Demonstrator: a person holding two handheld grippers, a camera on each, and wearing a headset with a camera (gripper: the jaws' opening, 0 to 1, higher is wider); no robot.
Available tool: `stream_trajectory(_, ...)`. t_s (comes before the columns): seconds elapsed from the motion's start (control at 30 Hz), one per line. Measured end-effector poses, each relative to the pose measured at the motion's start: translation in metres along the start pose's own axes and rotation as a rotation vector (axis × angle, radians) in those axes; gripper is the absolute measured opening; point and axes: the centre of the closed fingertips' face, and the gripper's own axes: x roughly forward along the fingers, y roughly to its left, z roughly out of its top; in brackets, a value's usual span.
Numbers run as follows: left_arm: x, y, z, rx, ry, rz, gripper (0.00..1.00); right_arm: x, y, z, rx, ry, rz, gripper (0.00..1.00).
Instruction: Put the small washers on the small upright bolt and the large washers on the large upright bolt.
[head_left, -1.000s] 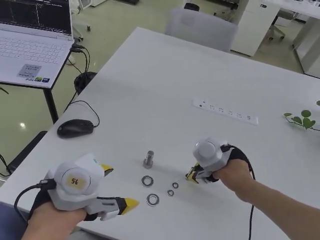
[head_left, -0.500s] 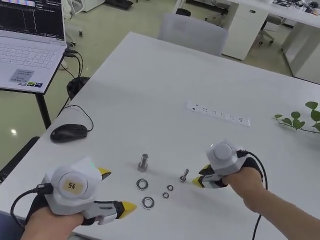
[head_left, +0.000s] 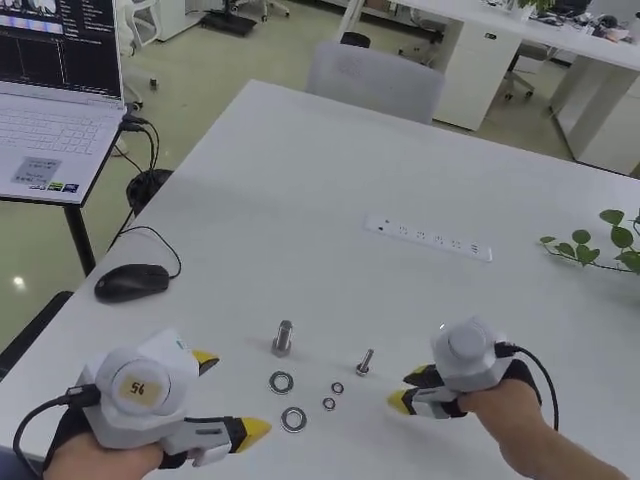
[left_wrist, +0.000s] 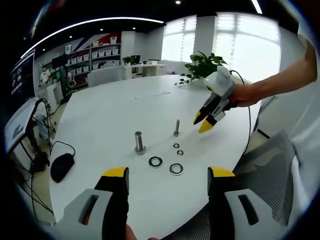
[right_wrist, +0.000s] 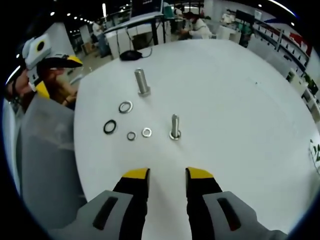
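A large bolt and a small bolt stand upright on the white table. Two large washers and two small washers lie flat in front of the bolts. My left gripper is open at the near left, apart from the washers. To the right of the small bolt my right gripper is open and holds nothing. Its jaws point at that bolt from a short distance. The left gripper view has the right gripper beyond the small bolt.
A black mouse with its cable lies at the table's left edge. A white power strip sits further back. A laptop stands on a side table to the left, a grey chair behind, and plant leaves at the right.
My right gripper has drawn back to the right, away from the small bolt, which now stands free. The left gripper stays put. The head camera has shifted.
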Motion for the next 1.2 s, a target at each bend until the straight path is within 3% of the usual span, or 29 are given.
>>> stream_trajectory(0.2, 0.0, -0.001, -0.001, 0.003, 0.001, -0.002, 0.62, 0.009, 0.014, -0.006, 0.017, 0.0, 0.035, 0.3)
stream_trajectory(0.5, -0.001, -0.001, -0.003, -0.007, -0.002, 0.004, 0.63, 0.019, 0.033, 0.0, 0.007, -0.01, 0.068, 0.29)
stream_trajectory(0.87, 0.001, -0.004, -0.002, -0.005, -0.001, -0.002, 0.63, 0.036, 0.054, 0.01, -0.047, 0.005, 0.106, 0.28)
stream_trajectory(1.2, 0.003, -0.005, -0.004, -0.003, 0.007, -0.009, 0.63, 0.053, 0.066, 0.018, -0.149, 0.047, 0.138, 0.26)
